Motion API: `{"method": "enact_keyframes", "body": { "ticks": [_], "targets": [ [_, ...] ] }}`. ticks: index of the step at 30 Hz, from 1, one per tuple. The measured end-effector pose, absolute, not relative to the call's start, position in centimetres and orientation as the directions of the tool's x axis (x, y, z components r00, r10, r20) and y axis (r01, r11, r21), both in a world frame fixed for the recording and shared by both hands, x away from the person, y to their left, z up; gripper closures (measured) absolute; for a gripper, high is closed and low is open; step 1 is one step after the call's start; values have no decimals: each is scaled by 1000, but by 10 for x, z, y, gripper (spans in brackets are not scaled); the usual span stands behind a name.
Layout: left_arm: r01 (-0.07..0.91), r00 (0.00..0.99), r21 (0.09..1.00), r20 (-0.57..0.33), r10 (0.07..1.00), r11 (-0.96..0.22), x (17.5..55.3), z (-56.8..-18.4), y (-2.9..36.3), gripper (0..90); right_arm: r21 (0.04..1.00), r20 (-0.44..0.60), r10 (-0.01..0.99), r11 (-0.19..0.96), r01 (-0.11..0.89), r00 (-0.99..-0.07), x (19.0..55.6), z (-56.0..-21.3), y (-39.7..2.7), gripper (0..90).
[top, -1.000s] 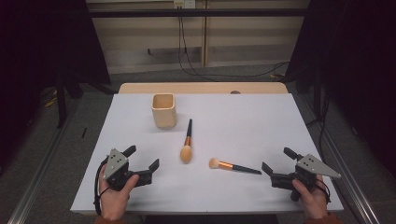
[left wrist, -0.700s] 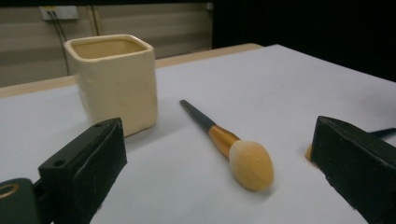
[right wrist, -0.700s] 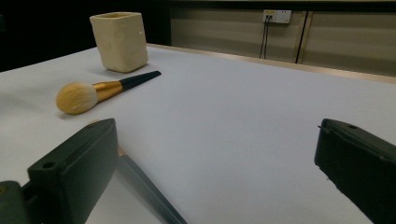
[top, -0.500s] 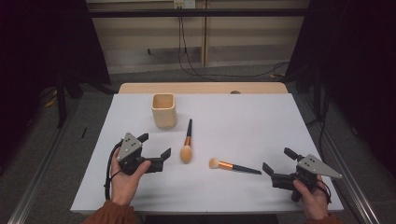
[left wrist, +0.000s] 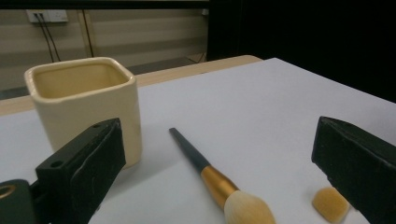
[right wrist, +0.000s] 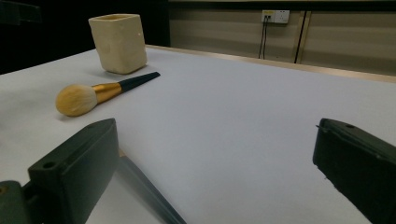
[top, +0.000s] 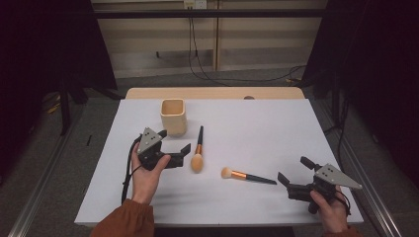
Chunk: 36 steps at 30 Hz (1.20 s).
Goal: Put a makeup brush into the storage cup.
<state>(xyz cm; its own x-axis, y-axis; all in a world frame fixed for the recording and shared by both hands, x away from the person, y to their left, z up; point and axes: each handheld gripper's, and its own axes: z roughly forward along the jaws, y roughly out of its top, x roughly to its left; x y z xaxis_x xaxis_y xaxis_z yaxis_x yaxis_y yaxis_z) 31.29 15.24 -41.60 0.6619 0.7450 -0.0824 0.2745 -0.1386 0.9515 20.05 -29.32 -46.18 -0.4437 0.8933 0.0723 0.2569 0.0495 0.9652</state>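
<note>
A cream square cup [top: 173, 116] stands at the back left of the white table. Just right of it lies a makeup brush [top: 198, 148], dark handle toward the back, pale head toward me. A second brush [top: 247, 176] lies crosswise nearer the front, its head to the left. My left gripper [top: 174, 141] hovers open just left of the first brush; in the left gripper view that brush [left wrist: 219, 184] lies between the jaws, with the cup [left wrist: 84, 107] behind the left jaw. My right gripper [top: 292, 169] is open at the front right, by the second brush's handle tip [right wrist: 149, 191].
The white sheet [top: 276, 128] covers the table, with a strip of wooden edge [top: 217, 93] at the back. Cables [top: 197, 59] hang down the wall behind. Dark floor and metal rails [top: 34, 197] flank both sides.
My left gripper has moved forward and to the right, from the front left corner up to the brush beside the cup. The right gripper and both brushes have stayed put.
</note>
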Motion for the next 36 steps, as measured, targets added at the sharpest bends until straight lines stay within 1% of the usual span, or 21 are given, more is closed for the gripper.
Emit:
{"method": "enact_keyframes", "body": {
  "ticks": [2, 6, 11, 15, 17, 22, 25, 28, 31, 36],
  "targets": [
    [256, 668, 955, -64, 741, -148, 316, -414, 148, 26, 965, 73, 893, 49, 256, -444, 200, -462, -293, 1],
    [243, 683, 958, -57, 728, -153, 320, -409, 139, 27, 965, 66, 892, 56, 255, -447, 201, -462, -293, 0],
    [244, 687, 960, -71, 723, -138, 329, -404, 127, 27, 965, 72, 895, 48, 257, -440, 201, -462, -293, 0],
    [264, 687, 953, -77, 723, -149, 341, -405, 119, 27, 965, 66, 893, 55, 255, -445, 201, -462, -293, 0],
    [308, 685, 938, -104, 721, -158, 348, -410, 117, 32, 965, 72, 893, 49, 256, -443, 200, -462, -293, 0],
    [346, 676, 919, -103, 729, -190, 355, -416, 112, 27, 965, 71, 894, 50, 257, -442, 200, -462, -294, 0],
    [340, 690, 911, -74, 720, -233, 358, -413, 108, 23, 965, 67, 892, 56, 257, -446, 201, -462, -293, 0],
    [364, 680, 898, -77, 729, -246, 361, -410, 105, 26, 964, 66, 892, 58, 258, -447, 201, -462, -293, 0],
    [352, 698, 886, -33, 715, -302, 362, -407, 104, 27, 965, 68, 893, 55, 257, -445, 200, -462, -293, 0],
    [387, 707, 860, -46, 706, -332, 366, -404, 103, 26, 964, 71, 893, 53, 260, -444, 201, -462, -292, 0]
  ]
}}
